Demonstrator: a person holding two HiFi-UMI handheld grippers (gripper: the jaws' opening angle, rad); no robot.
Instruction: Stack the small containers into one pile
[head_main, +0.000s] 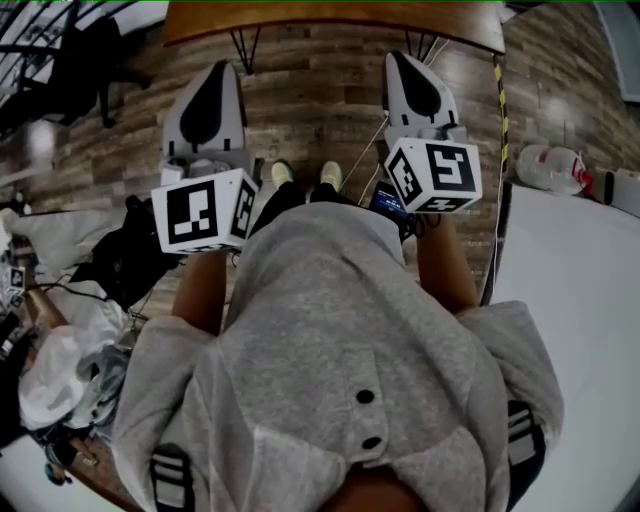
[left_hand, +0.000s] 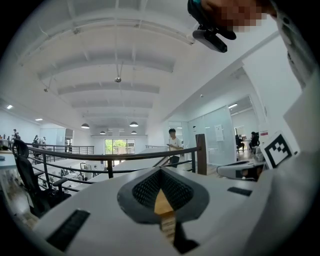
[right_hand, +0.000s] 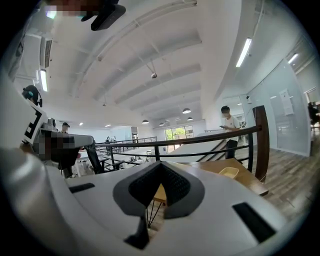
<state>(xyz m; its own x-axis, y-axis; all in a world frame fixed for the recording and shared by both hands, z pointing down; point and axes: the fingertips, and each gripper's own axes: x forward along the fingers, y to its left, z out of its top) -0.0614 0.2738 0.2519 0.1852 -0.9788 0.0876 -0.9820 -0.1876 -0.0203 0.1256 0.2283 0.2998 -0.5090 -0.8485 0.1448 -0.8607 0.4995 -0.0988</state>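
The small pale-yellow shallow plastic container is sitting on the far brown wooden table. It's looking light, thin and maybe slippery, so I'm guessing pinch its rim. The left gripper and right gripper are both hanging clenched on nothing, well apart from it.

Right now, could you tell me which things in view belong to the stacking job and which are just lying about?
Job: yellow container, wooden table, left gripper, right gripper, both shut, empty.
Lying about: plastic bottle, white bags, black chair.

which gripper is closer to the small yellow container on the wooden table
Right. The small yellow container sits ahead and right of the right gripper; the left gripper is further left.
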